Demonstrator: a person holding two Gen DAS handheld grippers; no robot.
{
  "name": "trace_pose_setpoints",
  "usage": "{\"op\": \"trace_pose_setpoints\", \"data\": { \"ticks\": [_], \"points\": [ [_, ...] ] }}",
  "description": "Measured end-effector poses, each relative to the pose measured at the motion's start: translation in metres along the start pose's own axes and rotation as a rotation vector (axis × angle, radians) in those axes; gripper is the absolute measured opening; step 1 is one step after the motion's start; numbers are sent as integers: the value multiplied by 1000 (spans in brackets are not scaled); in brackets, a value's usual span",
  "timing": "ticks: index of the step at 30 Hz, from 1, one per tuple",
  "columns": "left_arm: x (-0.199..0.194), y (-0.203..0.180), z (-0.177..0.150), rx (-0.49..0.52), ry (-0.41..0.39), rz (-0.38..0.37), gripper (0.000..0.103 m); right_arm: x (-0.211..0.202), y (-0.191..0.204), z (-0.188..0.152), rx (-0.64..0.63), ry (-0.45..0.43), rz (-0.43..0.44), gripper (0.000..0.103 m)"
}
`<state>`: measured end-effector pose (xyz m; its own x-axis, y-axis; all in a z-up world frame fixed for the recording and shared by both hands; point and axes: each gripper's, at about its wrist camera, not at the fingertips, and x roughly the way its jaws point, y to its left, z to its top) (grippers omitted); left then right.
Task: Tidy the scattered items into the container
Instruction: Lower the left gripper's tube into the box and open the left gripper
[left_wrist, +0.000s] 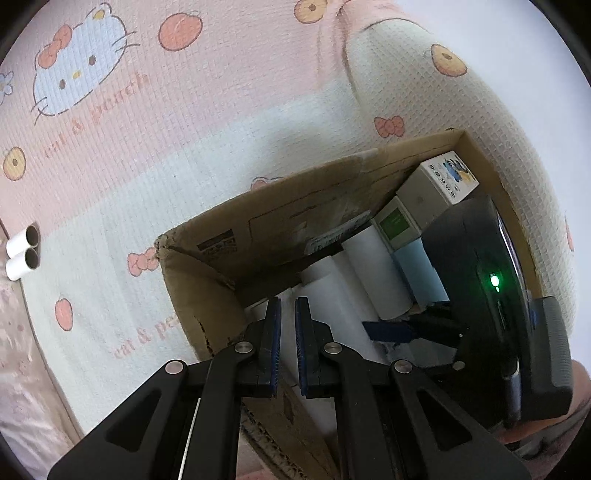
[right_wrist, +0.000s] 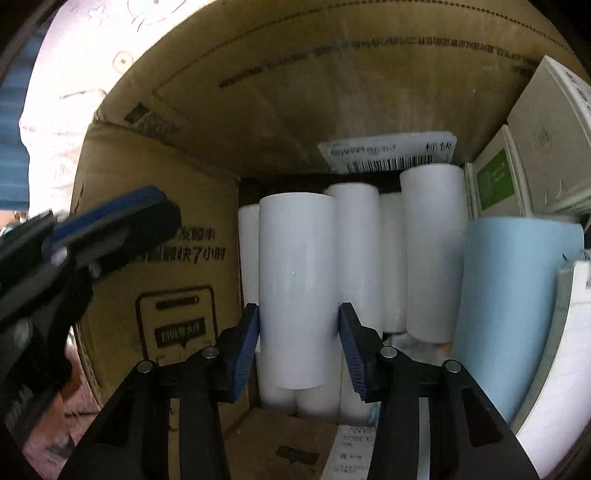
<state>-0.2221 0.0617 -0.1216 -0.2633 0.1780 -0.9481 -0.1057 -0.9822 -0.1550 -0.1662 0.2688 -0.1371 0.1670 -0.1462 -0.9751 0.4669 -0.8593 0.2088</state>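
The right gripper (right_wrist: 298, 332) points down into a cardboard box (right_wrist: 258, 110). A white roll (right_wrist: 297, 280) stands between its blue pads (right_wrist: 245, 350), which sit at the roll's sides; whether they press on it cannot be told. More white rolls (right_wrist: 430, 251) stand packed behind and beside it. A light blue roll (right_wrist: 513, 295) stands to the right, near the box wall. White cartons, one with a green label (right_wrist: 495, 184), lean in the upper right corner. A barcode label (right_wrist: 388, 155) is stuck to the far wall. The left gripper (right_wrist: 110, 218) enters blurred from the left edge, above the box flap.
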Motion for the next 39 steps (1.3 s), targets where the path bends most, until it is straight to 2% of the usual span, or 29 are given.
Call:
{"op": "trace_pose_setpoints", "data": {
  "ticks": [8, 11, 18, 23, 25, 26, 27, 30, 39],
  "points": [
    [-2, 2, 1, -11, 3, -14, 8, 7, 22, 2, -89, 27, -74, 41],
    [-1, 2, 2, -17, 4, -14, 8, 9, 25, 10, -74, 20, -96, 41],
    [-2, 0, 4, -32, 3, -21, 9, 8, 23, 8, -26, 24, -76, 41],
    [-2, -3, 4, -33, 4, -27, 14, -26, 21, -3, 7, -108, -63, 41],
    [-4, -4, 3, -43, 8, -37, 18, -38, 20, -8, 18, -137, -67, 33],
    [-3, -5, 4, -46, 12, -43, 18, -39, 19, -10, 23, -143, -67, 16],
    [-4, -8, 4, -46, 17, -52, 18, -38, 18, -11, 22, -133, -77, 14],
    [-7, -17, 3, -19, 2, -54, 18, -26, 14, -13, 32, -96, -73, 13],
    [0, -21, 2, -19, 16, -51, 18, -17, 13, -4, 22, -114, -28, 13]
  ]
}}
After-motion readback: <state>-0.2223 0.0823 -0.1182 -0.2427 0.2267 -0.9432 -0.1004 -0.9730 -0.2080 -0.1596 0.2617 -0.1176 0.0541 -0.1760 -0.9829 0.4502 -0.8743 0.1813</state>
